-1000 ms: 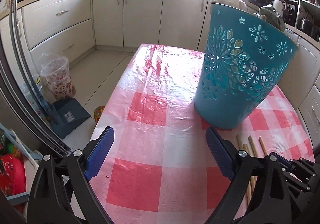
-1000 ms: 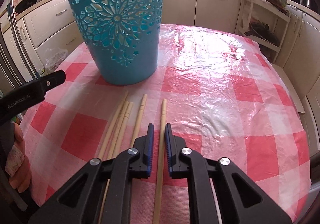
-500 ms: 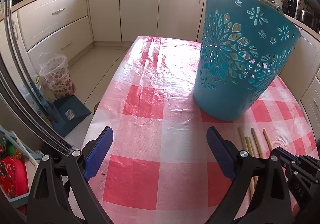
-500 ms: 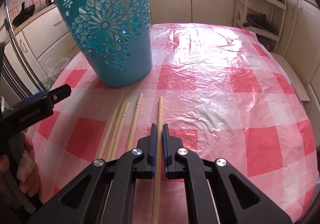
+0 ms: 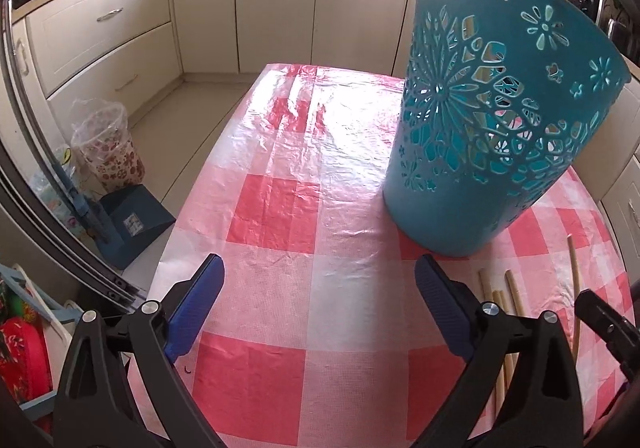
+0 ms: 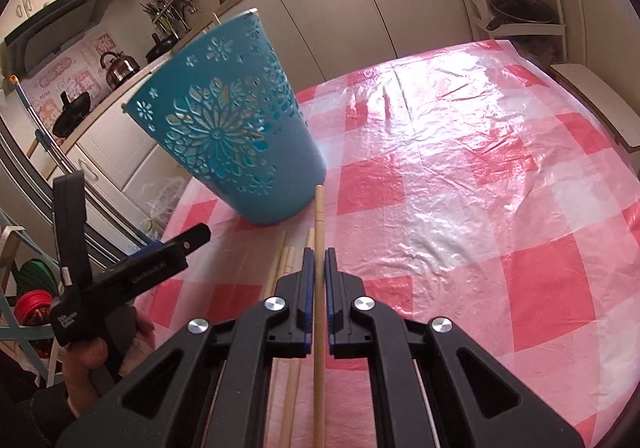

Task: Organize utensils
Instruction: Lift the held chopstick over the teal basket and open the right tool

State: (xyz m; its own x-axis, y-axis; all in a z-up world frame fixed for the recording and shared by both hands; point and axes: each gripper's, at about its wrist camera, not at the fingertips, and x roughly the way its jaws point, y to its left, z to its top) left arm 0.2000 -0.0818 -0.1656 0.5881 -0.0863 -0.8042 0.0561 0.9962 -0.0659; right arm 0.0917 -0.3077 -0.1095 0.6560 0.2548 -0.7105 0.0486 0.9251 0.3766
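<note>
A teal cut-out plastic basket (image 6: pixel 236 136) stands on the red-and-white checked tablecloth (image 6: pixel 460 184); it also shows in the left wrist view (image 5: pixel 492 120). My right gripper (image 6: pixel 319 260) is shut on a wooden chopstick (image 6: pixel 319 216) and holds it lifted, its tip near the basket's base. Three more chopsticks (image 6: pixel 286 260) lie on the cloth just left of it, also visible in the left wrist view (image 5: pixel 498 300). The held chopstick shows there at the right (image 5: pixel 574 272). My left gripper (image 5: pixel 320 304) is open and empty above the cloth, left of the basket.
Cream kitchen cabinets (image 5: pixel 276 0) run along the back. A lined bin (image 5: pixel 108 148) and a blue dustpan (image 5: pixel 132 220) stand on the floor left of the table. A white rack with a pan (image 6: pixel 520 12) stands behind the table at the right.
My right gripper closed on the rightmost chopstick and raised it off the cloth, tilting upward toward the basket. The left gripper stayed open and drifted slightly nearer the basket.
</note>
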